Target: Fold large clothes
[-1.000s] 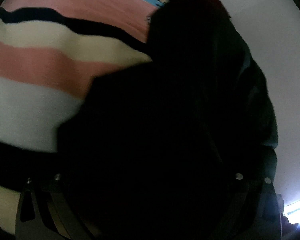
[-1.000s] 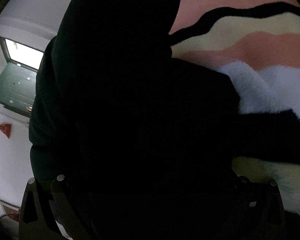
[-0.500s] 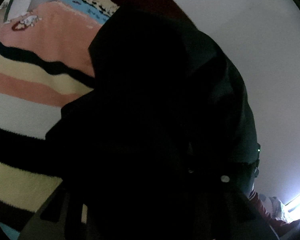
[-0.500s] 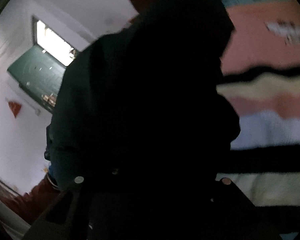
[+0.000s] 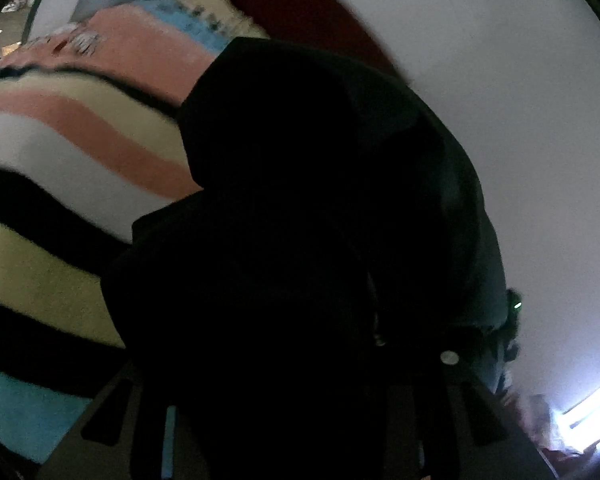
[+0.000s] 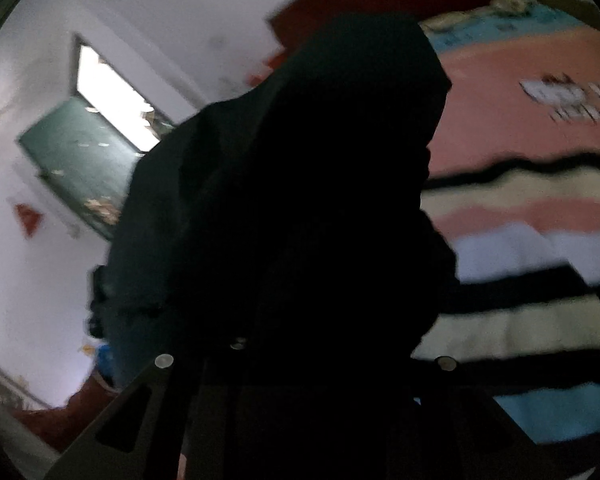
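Note:
A large dark garment [image 5: 300, 220] fills the middle of the left wrist view and hangs lifted above the bed. My left gripper [image 5: 296, 364] is shut on its edge, with the fingertips buried in the cloth. In the right wrist view the same garment [image 6: 292, 200] drapes upward from my right gripper [image 6: 300, 364], which is also shut on it. Only the outer finger frames [image 6: 140, 400] show at the bottom. The cloth spans between the two grippers. A dark device with a green light [image 5: 514, 306] shows at the garment's right edge.
Under the garment lies a bed with a fluffy blanket [image 5: 60, 152] striped pink, cream, white, black and blue. A dark red headboard [image 5: 300, 4] meets a white wall [image 5: 500, 120]. A green door [image 6: 80, 160] with a bright opening stands on the wall.
Both grippers' fingers have drawn in onto the dark garment. Both grippers have risen and tipped up, lifting the cloth off the blanket, so more wall now shows.

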`<action>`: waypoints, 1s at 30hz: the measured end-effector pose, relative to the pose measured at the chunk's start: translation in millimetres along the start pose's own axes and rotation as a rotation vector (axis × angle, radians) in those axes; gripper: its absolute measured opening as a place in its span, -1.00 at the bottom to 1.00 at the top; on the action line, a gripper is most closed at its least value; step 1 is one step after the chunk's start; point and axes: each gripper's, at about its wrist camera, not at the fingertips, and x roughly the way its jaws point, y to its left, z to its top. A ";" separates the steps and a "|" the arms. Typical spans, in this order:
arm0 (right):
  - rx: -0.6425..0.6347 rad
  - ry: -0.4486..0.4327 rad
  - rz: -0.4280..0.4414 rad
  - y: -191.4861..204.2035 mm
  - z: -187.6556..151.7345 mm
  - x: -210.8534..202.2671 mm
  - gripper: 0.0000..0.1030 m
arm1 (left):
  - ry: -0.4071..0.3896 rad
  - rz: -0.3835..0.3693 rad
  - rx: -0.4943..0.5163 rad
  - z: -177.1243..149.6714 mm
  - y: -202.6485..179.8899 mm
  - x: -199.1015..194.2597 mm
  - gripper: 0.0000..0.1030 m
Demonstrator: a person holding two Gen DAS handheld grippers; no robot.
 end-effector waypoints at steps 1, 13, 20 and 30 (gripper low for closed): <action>0.030 0.019 -0.051 -9.4 -2.3 11.0 -0.41 | 0.016 0.063 0.032 -2.8 2.6 4.7 -0.39; 0.061 -0.118 -0.381 -8.3 -5.7 -44.5 0.82 | 0.016 0.099 0.026 -20.0 26.5 -45.7 -0.07; 0.021 -0.154 -0.396 4.2 -44.4 -103.9 0.83 | -0.073 0.188 -0.020 -8.5 30.3 -88.5 0.00; -0.048 -0.150 -0.449 61.1 -92.5 -131.6 0.88 | -0.165 0.344 0.079 -76.1 -50.7 -176.9 0.00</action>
